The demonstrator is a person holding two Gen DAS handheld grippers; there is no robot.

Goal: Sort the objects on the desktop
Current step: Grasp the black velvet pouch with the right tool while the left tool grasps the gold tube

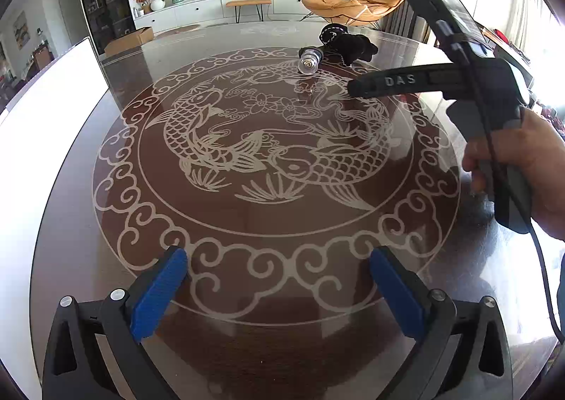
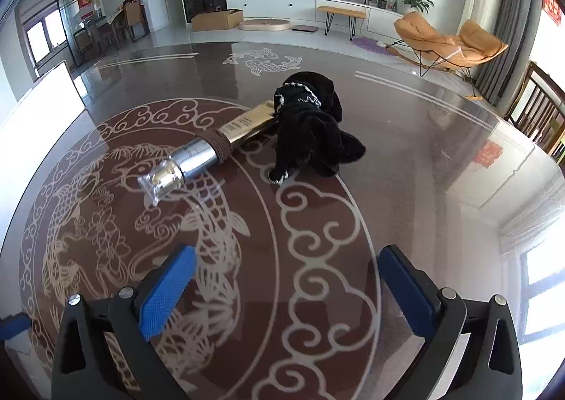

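A perfume-like bottle [image 2: 212, 149] lies on its side on the glass table [image 2: 406, 160], with a clear cap, silver collar and gold body. Brown cord [image 2: 219, 147] is wound around its middle. A crumpled black cloth [image 2: 314, 128] with white trim rests against the bottle's far end. My right gripper [image 2: 287, 255] hovers open short of both, nothing between its blue pads [image 2: 166, 294]. In the left wrist view the bottle [image 1: 309, 63] and cloth [image 1: 348, 43] sit far across the table. My left gripper [image 1: 279, 258] is open and empty. The right gripper [image 1: 356, 87], held by a hand [image 1: 522, 160], points toward the bottle.
The round table top [image 1: 88, 223] carries a pale koi and cloud pattern. A white flat panel [image 1: 46, 138] stands along the table's left edge, seen also as the panel [image 2: 39, 107]. A cable [image 1: 543, 266] hangs from the right gripper. Wooden chairs [image 2: 536, 110] stand at the right.
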